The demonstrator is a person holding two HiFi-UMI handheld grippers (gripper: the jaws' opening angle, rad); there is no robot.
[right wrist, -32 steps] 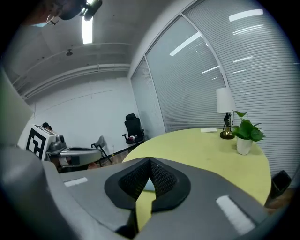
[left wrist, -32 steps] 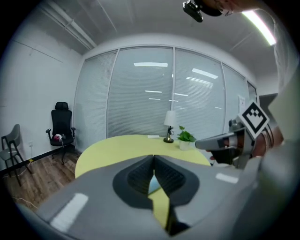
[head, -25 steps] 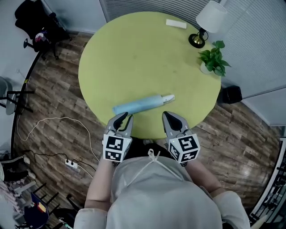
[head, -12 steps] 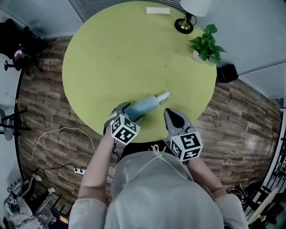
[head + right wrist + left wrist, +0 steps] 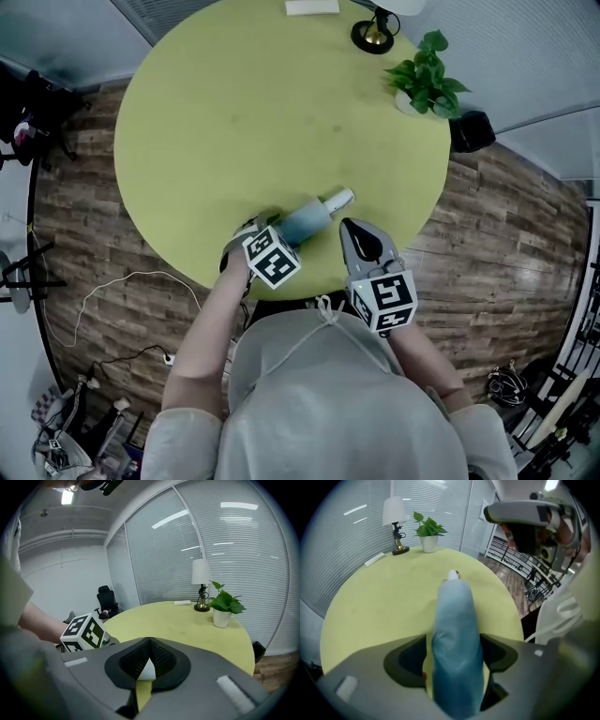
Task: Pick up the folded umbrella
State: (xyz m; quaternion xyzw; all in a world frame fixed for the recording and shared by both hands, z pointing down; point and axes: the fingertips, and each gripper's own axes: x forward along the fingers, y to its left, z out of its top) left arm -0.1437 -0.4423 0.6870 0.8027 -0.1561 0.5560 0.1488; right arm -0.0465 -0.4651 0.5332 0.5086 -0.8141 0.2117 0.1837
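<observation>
A round yellow-green tabletop (image 5: 234,112) is filling most of the head view, and a wooden floor (image 5: 506,216) is showing around it. The folded umbrella (image 5: 305,217), light blue with a white handle end (image 5: 339,198), is lying flat on the tabletop near the edge closest to the person. The left tool (image 5: 454,648) is pointing steeply down over the blue end of the umbrella. Its jaws have just been opening and are now standing wide apart, with the umbrella lying between them; a narrow gap is showing on each side, so the pads are not pressing it. The right tool (image 5: 349,230) is hanging just beside the handle end, with its jaw tips together and nothing held; whether it is touching the umbrella I cannot tell. A small potted plant (image 5: 427,80) and a lamp (image 5: 372,33) are standing at the far edge.
</observation>
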